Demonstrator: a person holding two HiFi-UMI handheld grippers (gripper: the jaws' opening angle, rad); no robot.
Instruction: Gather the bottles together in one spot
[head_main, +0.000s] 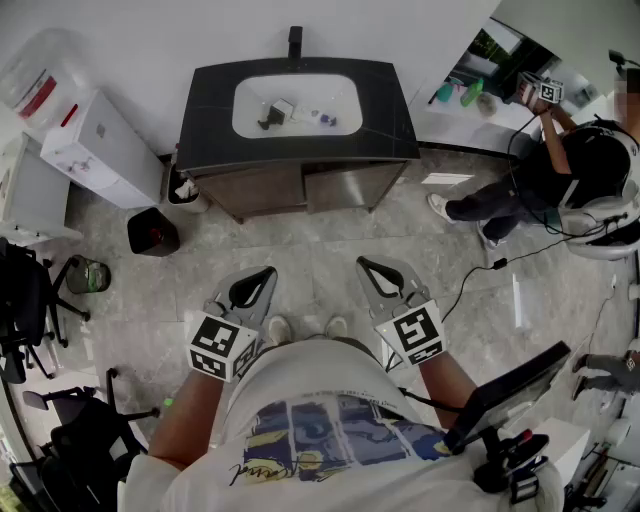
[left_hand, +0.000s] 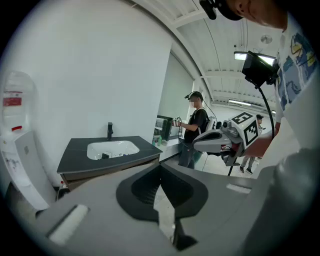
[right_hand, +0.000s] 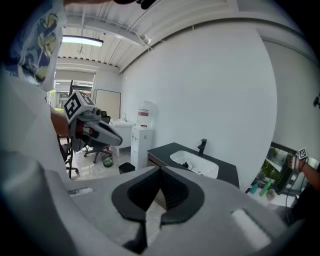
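your left gripper (head_main: 262, 278) and right gripper (head_main: 370, 270) both have their jaws pressed together on nothing, side by side at your waist, well apart from the dark vanity (head_main: 300, 150). small things (head_main: 322, 118) lie in its white basin (head_main: 340, 95), too small to name. 2 green bottles (head_main: 471, 95) stand on the white ledge (head_main: 450, 125) to its right.

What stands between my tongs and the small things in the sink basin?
Nothing visible. Only bare floor lies between the left tongs, the right tongs and the vanity. The small things lie down inside the white basin, so reach over its rim. The black bin stands off to the left.
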